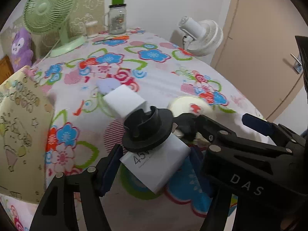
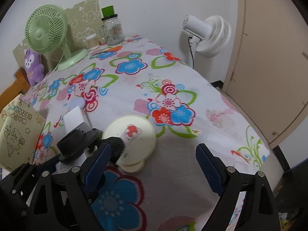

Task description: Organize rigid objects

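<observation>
My left gripper [image 1: 156,163] is shut on a white charger block [image 1: 159,165] marked "45W", with a black round flanged part [image 1: 147,130] resting on its top. A second white block [image 1: 125,102] lies on the flowered cloth just beyond. A cream round cartoon-face lid [image 2: 132,134] lies on the table to the right; it also shows in the left wrist view [image 1: 190,105]. My right gripper [image 2: 153,165] is open and empty, low over the cloth just right of the left gripper. The black part [image 2: 76,142] and white block [image 2: 74,119] show at its left.
A green desk fan [image 1: 48,15], a glass jar with black lid [image 1: 116,19] and a small cup [image 1: 91,28] stand at the far edge. A white fan [image 2: 207,34] stands beyond the table's right side. A yellow printed box [image 1: 17,127] is at the left. A purple plush [image 2: 33,67] sits far left.
</observation>
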Action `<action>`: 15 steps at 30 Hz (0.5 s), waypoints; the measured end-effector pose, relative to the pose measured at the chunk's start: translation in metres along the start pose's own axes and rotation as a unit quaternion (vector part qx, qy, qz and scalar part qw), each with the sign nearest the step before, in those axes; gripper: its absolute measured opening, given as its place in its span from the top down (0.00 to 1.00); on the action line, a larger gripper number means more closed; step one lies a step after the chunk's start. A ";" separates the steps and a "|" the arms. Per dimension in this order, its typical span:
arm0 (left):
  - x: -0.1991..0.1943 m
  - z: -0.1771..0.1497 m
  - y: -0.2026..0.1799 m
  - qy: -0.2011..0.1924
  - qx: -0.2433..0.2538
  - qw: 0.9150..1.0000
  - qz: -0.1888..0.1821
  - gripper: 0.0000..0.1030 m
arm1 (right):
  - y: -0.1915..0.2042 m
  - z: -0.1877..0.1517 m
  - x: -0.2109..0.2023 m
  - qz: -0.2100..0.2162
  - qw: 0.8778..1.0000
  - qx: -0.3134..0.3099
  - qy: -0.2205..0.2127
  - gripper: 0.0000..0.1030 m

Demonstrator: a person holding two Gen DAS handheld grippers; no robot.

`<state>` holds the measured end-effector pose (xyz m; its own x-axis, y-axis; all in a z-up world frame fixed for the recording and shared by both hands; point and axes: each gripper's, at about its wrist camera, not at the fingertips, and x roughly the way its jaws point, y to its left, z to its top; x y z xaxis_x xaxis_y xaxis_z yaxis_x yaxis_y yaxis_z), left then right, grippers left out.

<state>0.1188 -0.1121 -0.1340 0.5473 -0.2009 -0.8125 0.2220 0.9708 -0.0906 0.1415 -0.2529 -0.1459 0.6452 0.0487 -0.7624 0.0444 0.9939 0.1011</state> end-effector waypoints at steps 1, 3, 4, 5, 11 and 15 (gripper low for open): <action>0.000 0.000 0.003 0.002 -0.003 1.000 0.003 0.29 | 0.003 0.000 0.001 0.002 1.000 -0.003 0.001 0.11; -0.001 -0.001 0.013 0.004 -0.014 1.000 0.007 0.29 | 0.010 -0.001 0.003 0.004 1.000 -0.011 0.002 0.11; -0.002 -0.001 0.015 0.003 -0.013 1.000 0.011 0.29 | 0.013 -0.001 0.003 0.006 1.000 -0.015 0.002 0.12; -0.004 -0.002 0.017 0.001 -0.012 1.000 0.020 0.29 | 0.016 -0.001 0.004 0.009 1.000 -0.016 0.002 0.16; -0.009 -0.007 0.028 -0.004 -0.010 0.999 0.036 0.29 | 0.035 -0.001 0.013 0.018 0.999 -0.038 0.013 0.29; -0.009 -0.007 0.032 -0.004 -0.015 1.000 0.027 0.29 | 0.045 0.001 0.015 0.013 0.998 -0.055 0.006 0.42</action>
<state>0.1150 -0.0786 -0.1336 0.5638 -0.1490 -0.8124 0.1675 0.9838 -0.0642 0.1538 -0.2079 -0.1524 0.6364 0.0742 -0.7678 -0.0567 0.9972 0.0494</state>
